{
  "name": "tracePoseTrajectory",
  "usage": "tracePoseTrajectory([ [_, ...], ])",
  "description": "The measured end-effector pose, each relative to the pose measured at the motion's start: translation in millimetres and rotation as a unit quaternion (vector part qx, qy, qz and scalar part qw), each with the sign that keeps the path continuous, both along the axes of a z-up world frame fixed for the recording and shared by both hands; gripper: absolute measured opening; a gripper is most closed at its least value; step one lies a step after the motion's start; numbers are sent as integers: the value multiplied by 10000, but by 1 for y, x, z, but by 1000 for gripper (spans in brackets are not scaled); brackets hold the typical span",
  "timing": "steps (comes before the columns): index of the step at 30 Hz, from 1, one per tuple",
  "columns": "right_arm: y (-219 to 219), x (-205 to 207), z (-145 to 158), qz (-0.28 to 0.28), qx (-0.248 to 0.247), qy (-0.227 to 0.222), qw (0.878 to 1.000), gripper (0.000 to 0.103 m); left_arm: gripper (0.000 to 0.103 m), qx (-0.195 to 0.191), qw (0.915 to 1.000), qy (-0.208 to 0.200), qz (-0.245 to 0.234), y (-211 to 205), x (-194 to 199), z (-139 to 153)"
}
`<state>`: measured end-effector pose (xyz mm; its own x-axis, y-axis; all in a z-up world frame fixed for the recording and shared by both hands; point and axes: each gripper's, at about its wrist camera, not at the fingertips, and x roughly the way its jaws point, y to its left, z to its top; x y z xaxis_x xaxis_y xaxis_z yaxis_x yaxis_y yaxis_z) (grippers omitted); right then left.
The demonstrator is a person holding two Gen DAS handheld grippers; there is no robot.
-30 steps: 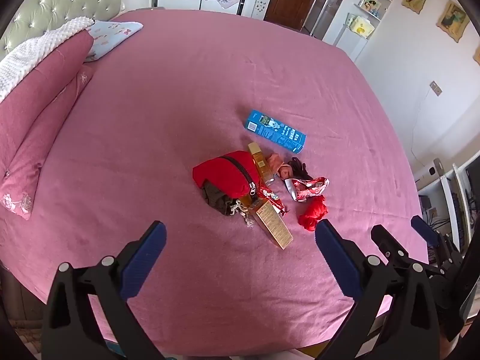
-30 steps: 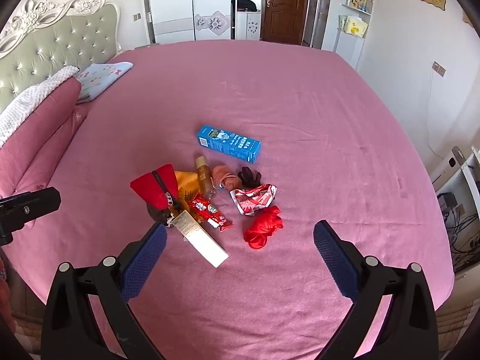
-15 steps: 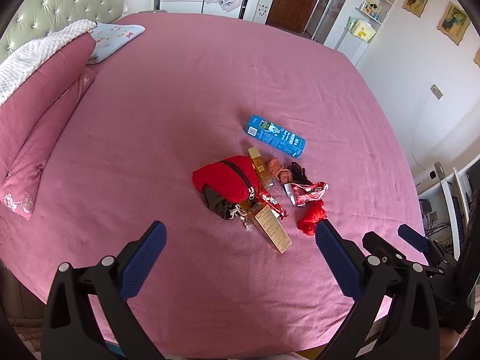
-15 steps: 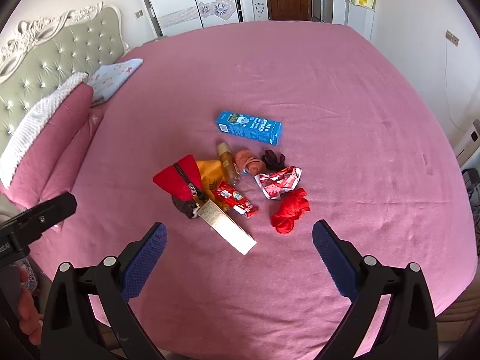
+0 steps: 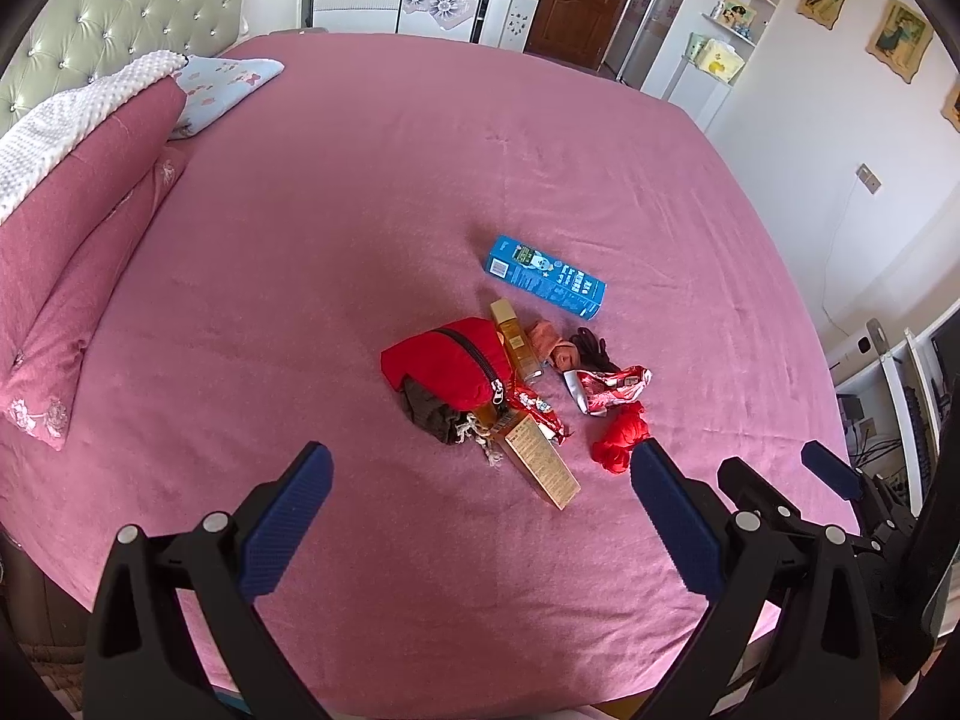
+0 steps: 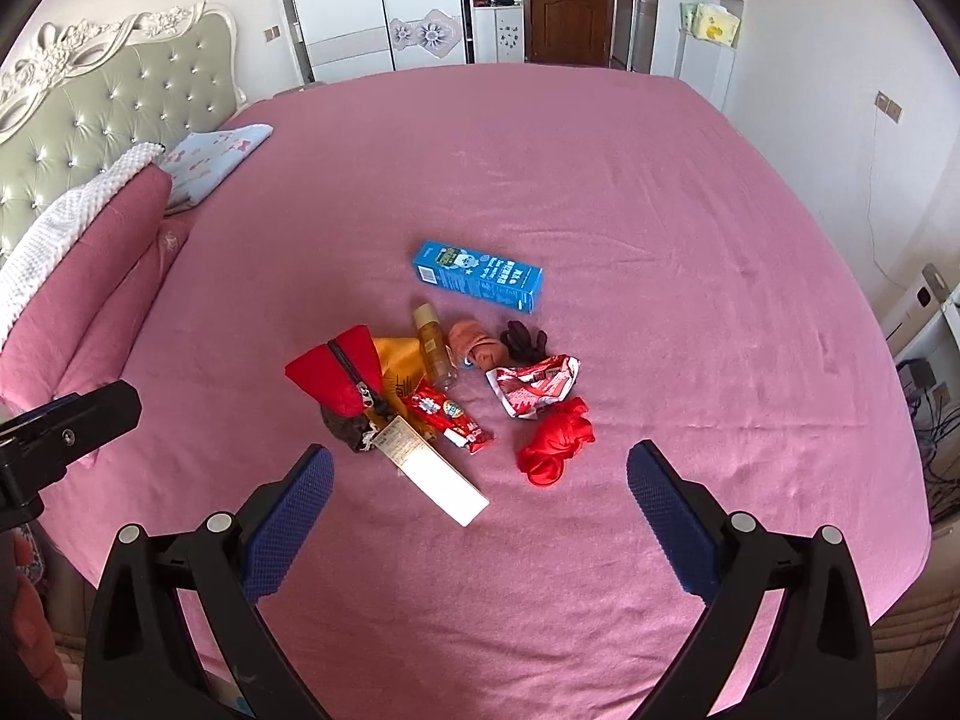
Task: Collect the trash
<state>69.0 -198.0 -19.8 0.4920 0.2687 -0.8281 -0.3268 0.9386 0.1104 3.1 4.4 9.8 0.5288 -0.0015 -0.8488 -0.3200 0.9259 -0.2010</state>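
A heap of items lies mid-bed: a blue carton [image 5: 543,277] [image 6: 478,276], a red zip pouch [image 5: 447,369] [image 6: 339,369], an amber bottle [image 6: 433,345], a long tan box [image 5: 540,461] [image 6: 435,468], a red snack wrapper [image 6: 450,414], a crumpled red-white wrapper [image 5: 609,389] [image 6: 533,385], a red cloth bundle [image 5: 621,438] [image 6: 555,441]. My left gripper [image 5: 480,510] is open and empty, short of the heap. My right gripper [image 6: 480,510] is open and empty, just short of the tan box.
The pink bed [image 6: 660,210] fills both views. Pink pillows [image 5: 72,210] and a tufted headboard [image 6: 108,102] lie at the left. A wardrobe and door stand at the back. A desk with cables [image 5: 900,372] is at the right bed edge.
Both grippers have shifted slightly relative to the heap; the right view now sits a little closer and more centred on it. Both stay open. Nothing on the bed moved.
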Motion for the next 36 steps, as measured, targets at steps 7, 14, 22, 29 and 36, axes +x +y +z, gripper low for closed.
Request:
tracePoseTrajectory([
  [7,-2,1,4,-84,56,40,9999,95,99,-17,10000,22,3,5,1,0],
  [14,-2,0,4,-178,57,54,9998,95,99,-62,9999,83,-97,5,2,-5],
  [22,6,-7,4,-161,-8,40,9999,95,99,-119,9996,128,-243,7,2,-10],
  [29,11,-13,3,-281,45,47,9996,95,99,-119,9989,132,-423,12,2,-13],
  [36,11,-18,4,-512,101,17,9986,95,99,-119,9981,157,-580,15,5,-16],
])
